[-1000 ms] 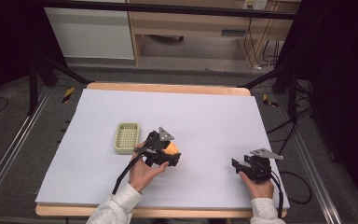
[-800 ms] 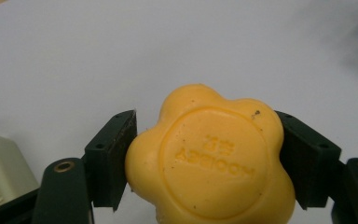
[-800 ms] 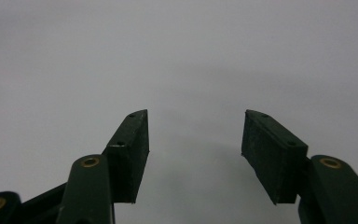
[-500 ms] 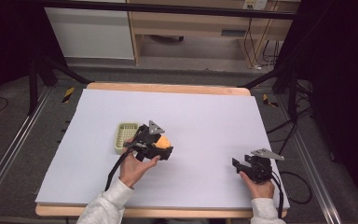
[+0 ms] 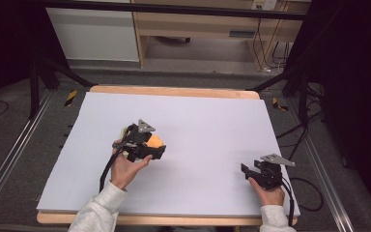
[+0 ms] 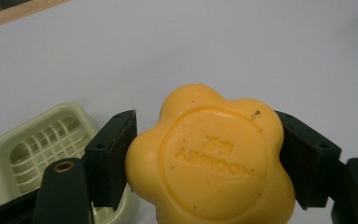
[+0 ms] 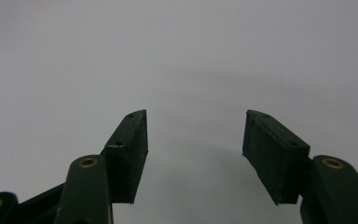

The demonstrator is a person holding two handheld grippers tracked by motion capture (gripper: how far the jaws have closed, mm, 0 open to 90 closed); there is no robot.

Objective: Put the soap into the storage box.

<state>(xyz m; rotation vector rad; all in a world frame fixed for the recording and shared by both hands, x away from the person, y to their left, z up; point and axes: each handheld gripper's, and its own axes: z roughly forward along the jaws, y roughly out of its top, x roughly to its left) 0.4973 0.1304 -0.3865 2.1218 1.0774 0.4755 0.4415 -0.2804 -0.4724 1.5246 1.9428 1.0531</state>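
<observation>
An orange flower-shaped soap with raised lettering sits clamped between the two black pads of my left gripper. In the high view that left gripper hovers left of the table's middle with the soap at its tip. A pale green soap dish with a grid floor lies just below and left of the soap; in the high view the soap dish peeks out from under the gripper. My right gripper rests near the front right corner, and the right gripper is open over bare white surface.
The white board covers a wooden table whose rim shows at the far side. Metal rails and dark frame legs flank the table, and cables lie on the floor at right.
My left gripper has carried the soap leftward and away from the person, and a little up, so it now hangs over the soap dish and hides most of it. The right gripper has stayed put.
</observation>
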